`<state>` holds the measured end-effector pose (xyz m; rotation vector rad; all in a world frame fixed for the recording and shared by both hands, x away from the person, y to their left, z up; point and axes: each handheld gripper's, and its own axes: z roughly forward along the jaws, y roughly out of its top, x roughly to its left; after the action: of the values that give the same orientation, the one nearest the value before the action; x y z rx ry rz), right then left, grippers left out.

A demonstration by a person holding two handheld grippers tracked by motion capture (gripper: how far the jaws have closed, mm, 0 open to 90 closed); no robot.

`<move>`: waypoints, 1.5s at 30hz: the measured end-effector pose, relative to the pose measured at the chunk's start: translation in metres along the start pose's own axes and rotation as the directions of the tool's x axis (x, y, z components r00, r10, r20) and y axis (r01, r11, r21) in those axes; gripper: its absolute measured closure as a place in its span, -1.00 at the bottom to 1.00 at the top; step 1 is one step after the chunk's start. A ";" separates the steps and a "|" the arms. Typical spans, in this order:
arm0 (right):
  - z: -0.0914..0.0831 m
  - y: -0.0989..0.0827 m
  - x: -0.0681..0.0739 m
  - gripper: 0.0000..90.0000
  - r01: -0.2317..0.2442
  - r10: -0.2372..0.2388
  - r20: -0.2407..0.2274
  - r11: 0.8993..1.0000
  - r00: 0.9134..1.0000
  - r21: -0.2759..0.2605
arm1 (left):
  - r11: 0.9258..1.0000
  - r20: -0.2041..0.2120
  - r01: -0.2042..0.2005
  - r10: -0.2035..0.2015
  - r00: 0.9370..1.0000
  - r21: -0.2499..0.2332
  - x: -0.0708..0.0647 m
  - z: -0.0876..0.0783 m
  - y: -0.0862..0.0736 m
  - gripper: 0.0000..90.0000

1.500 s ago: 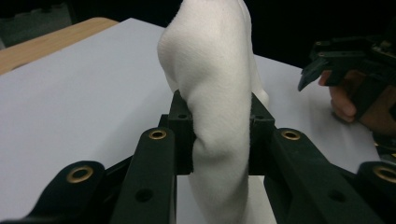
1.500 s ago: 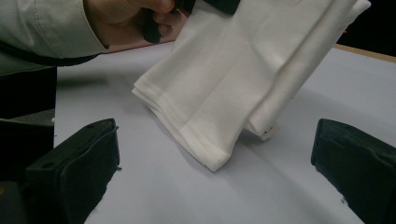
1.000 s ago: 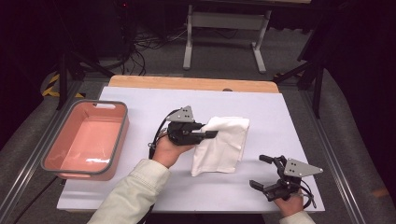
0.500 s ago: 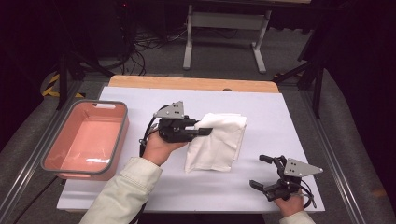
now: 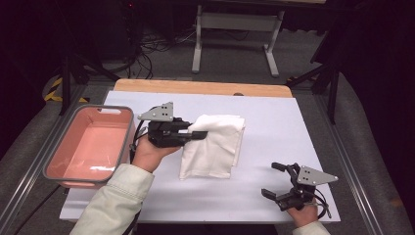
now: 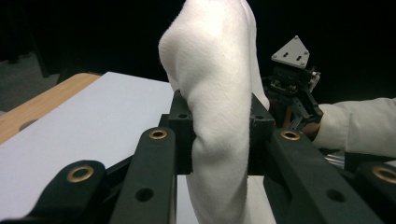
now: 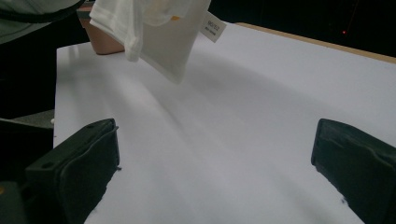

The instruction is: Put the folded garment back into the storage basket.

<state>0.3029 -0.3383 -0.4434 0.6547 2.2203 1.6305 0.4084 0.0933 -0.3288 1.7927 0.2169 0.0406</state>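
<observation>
Left gripper (image 5: 198, 135): shifted toward 9 o'clock, nearer the pink tub (image 5: 58, 164).
White cloth (image 5: 215, 147): dragged along, partly lifted off the tabletop (image 5: 274, 127).

Dark room, light falls mainly on the table (image 5: 274, 196), which has a white top with a strip of bare wood (image 5: 205, 87) along the far edge. Grey carpet floor (image 5: 235, 54) around and behind it. A pale metal stand (image 5: 235, 22) with two legs sits behind the table, black cables (image 5: 147, 49) tangled on the floor to its left. Yellow-black hazard tape (image 5: 53, 90) on the floor at far left. Dark tripod legs (image 5: 323, 73) at right. Grey rails (image 5: 357, 171) run along both table sides.
</observation>
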 end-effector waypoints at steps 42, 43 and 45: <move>0.001 0.000 0.001 -0.97 -0.004 0.004 0.003 1.000 1.000 0.008 | 1.000 -0.259 -0.013 0.017 0.966 0.016 -0.006 -0.141 -0.001 0.59; 0.001 0.000 0.001 -0.97 -0.004 0.004 0.003 1.000 1.000 0.008 | 1.000 -0.264 -0.010 0.014 0.964 0.017 -0.006 -0.144 -0.002 0.59; 0.002 0.000 0.001 -0.97 -0.005 0.005 0.003 1.000 1.000 0.009 | 1.000 -0.275 -0.006 0.011 0.961 0.020 -0.007 -0.151 -0.003 0.59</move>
<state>0.3031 -0.3368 -0.4443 0.6655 2.2267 1.6215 0.3792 0.2379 -0.2961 1.8036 0.4097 0.2966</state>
